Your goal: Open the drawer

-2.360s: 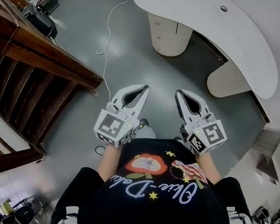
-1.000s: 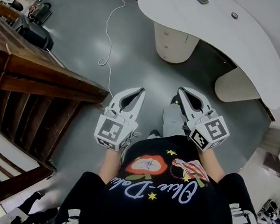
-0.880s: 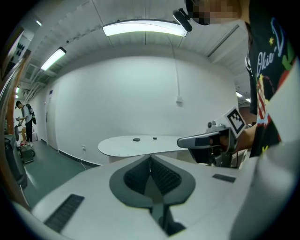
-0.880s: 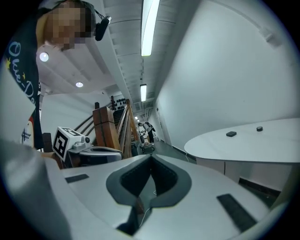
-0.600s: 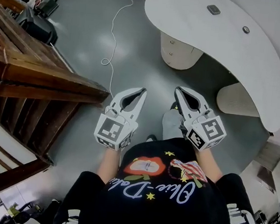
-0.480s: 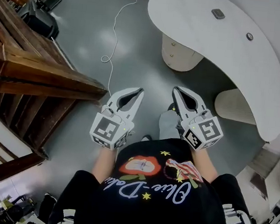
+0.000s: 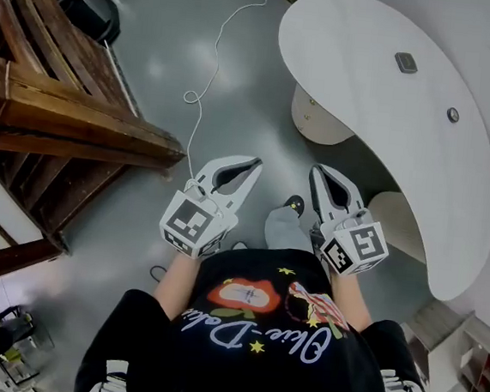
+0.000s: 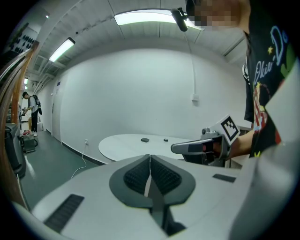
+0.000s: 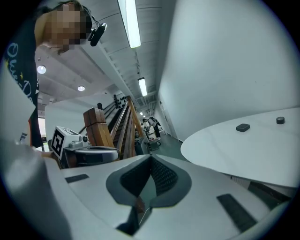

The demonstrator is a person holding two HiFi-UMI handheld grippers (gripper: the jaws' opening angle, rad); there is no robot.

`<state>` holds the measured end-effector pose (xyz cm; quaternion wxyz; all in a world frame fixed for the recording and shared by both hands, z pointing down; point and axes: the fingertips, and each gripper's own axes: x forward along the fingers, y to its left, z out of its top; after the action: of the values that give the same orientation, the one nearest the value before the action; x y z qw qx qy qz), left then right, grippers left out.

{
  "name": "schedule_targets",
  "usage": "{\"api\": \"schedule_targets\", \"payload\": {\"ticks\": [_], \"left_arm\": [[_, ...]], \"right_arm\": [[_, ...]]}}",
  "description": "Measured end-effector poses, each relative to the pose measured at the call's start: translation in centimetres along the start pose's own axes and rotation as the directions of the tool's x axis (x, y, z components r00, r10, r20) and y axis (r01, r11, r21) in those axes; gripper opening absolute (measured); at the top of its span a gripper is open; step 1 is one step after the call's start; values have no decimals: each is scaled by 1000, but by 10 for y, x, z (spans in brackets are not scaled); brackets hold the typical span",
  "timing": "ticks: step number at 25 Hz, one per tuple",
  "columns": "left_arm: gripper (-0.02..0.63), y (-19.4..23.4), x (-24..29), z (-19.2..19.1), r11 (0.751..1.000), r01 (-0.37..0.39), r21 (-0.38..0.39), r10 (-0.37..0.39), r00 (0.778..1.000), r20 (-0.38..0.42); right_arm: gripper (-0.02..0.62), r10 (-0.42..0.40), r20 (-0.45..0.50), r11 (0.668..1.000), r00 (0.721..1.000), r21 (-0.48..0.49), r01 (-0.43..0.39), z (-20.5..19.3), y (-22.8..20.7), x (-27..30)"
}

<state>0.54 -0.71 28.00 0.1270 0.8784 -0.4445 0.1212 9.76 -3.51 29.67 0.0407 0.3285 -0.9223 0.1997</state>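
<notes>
Closest in, the white-and-grey left gripper [image 7: 253, 161] and its twin, the right gripper [image 7: 316, 168], are held side by side in front of the person's black printed shirt [image 7: 248, 338]. Each gripper's own view shows its jaws pressed together at the tips with nothing between them. They looked the same in every earlier picture, so nothing has been grasped.

What has changed is the distance. Over the last couple of seconds the person has walked across the glossy grey floor [image 7: 162, 71], one shoe [image 7: 294, 205] stepping out between the grippers. The cream, round-fronted drawer cabinet [image 7: 317, 125] under the curved white table [image 7: 365, 108] now sits much nearer the jaw tips than before, though still well apart from them. The tabletop overhangs more of the cabinet from this angle, so I cannot pick out the drawer front or its knob.

I judge this to be the approach: the drawer is untouched, and a jaw pair must open before taking the handle.

Further left, a thin white cable [image 7: 212, 58] trails past the dark wooden staircase [image 7: 63, 113].
</notes>
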Motion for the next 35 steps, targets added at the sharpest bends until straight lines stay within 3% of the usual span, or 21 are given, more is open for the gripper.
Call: {"api": "schedule_targets", "payload": {"ticks": [8,12,15,18,23,28,35], "left_arm": [[6,12,53,0,1000,24,-8,-25,999,-30],[6,15,80,-2,997,46,-59,-47,999,-9],[6,18,100,-8,998,53,-37,-54,998,-28],[6,29,117,-17,998,58,-13,-58,997,-51],[6,54,141,-35,994,70,-85,-74,996,-43],[6,87,157,-57,992,99,-81,-104,993,-58],[6,120,189,-99,991,103,-88,-110,991,-80]], "right_arm": [[0,-9,-12,1000,1000,0,9,8,-50,14],[0,2,-47,1000,999,10,-1,-2,-67,21],[0,-2,-83,1000,997,8,3,-7,-84,29],[0,-9,-93,1000,996,1,9,-11,-99,43],[0,-35,-118,999,992,9,36,-24,-115,69],[0,-81,-132,996,988,26,85,-39,-115,101],[0,-78,-158,996,984,37,84,-62,-121,141]]}}
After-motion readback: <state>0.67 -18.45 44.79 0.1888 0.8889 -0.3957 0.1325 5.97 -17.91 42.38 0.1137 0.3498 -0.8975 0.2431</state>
